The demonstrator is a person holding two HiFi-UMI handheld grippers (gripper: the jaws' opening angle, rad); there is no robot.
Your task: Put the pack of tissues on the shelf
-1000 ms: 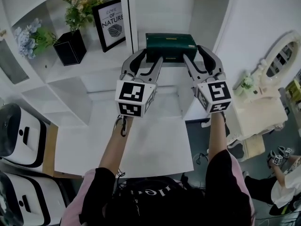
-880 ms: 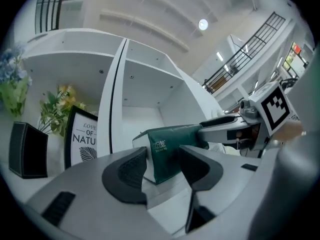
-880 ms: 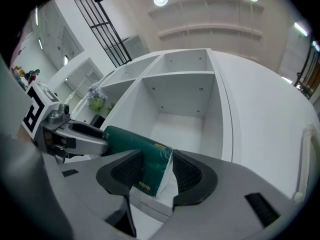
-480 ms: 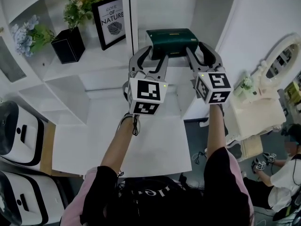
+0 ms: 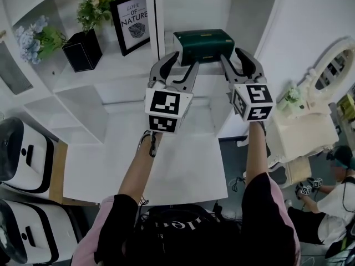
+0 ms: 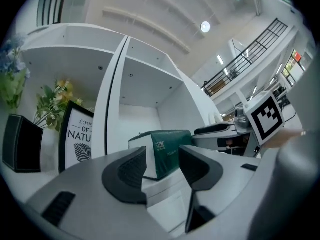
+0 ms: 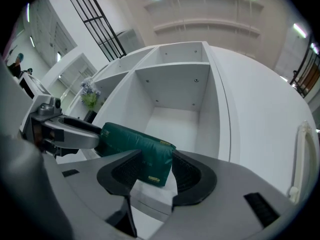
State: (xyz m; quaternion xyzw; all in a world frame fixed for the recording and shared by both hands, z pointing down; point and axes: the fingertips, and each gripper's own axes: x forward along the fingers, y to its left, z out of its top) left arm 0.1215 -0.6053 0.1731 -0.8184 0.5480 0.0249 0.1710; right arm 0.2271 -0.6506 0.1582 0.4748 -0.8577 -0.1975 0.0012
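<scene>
The left tool (image 6: pixel 161 156) is released, its ribbed black pads apart around the front-left corner of the dark green, soft, plastic-wrapped rectangular pack of tissues (image 5: pixel 203 42). The right tool (image 7: pixel 156 159) is also released, its jaws wide and straddling the opposite front corner. The pack lies flat at the front edge of the right compartment of the smooth white shelf unit (image 5: pixel 194 7). One end is white. Its print is too small to read.

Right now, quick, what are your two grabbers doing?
Left gripper: open, holding nothing; the tissue pack sits on the shelf just ahead.
Right gripper: open, the pack's end between its jaws, not clearly squeezed.
</scene>
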